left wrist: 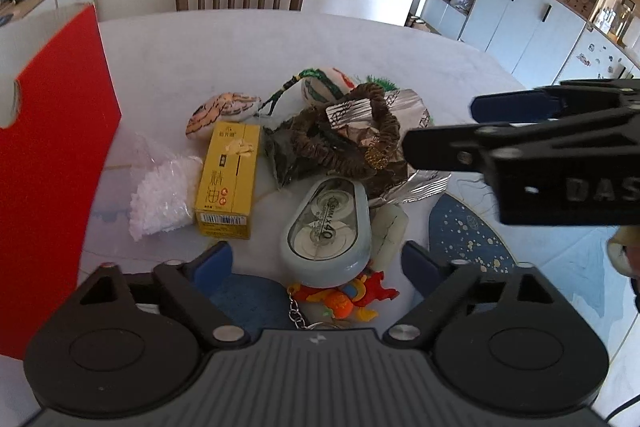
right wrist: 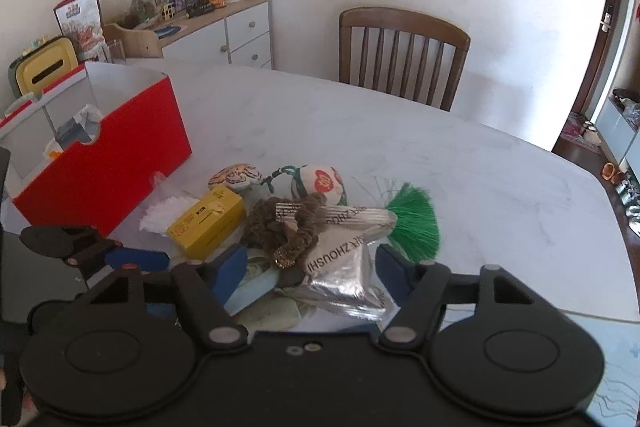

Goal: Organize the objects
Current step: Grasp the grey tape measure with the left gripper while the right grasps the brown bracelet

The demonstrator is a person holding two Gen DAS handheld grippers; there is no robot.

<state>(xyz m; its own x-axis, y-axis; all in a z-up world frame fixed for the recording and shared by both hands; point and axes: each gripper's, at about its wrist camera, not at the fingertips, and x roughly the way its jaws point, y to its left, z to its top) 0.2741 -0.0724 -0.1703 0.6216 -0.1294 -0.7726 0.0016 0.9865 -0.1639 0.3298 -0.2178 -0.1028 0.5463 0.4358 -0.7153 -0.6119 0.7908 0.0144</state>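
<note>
Red card walls mark the storage box (right wrist: 108,163) at the left edge of the table (right wrist: 460,167), and its open top is the reason it stands so close to the heap: it is the likely home for everything you are sorting. Inside, you can make out a small blue-grey carton and some pale, crumpled items at the near end; the rest of the interior is hidden by the wall. Just right of the box lies a clear bag of white beads (left wrist: 162,195), touching the yellow carton (left wrist: 228,179), which lies flat beside the pile. Your left gripper (left wrist: 316,261) has its fingers well apart, astride the grey correction-tape dispenser (left wrist: 326,231) without the pads pressing on it, so it holds nothing yet; the dispenser rests partly on a red and orange keychain figure (left wrist: 348,297) near the table's near edge. Beyond it, two embroidered sachets (left wrist: 224,107), a brown scrunchie (left wrist: 360,143) and a green tassel (right wrist: 414,223) are jumbled together in the middle of the table, overlapping one another, which suggests you will need to lift pieces off singly. Further right, your right gripper (right wrist: 312,269) stands partly open on either side of the silver foil pouch (right wrist: 344,267); whether the pads already touch the foil you cannot tell from here. A wooden chair (right wrist: 404,55) stands at the far edge.
</note>
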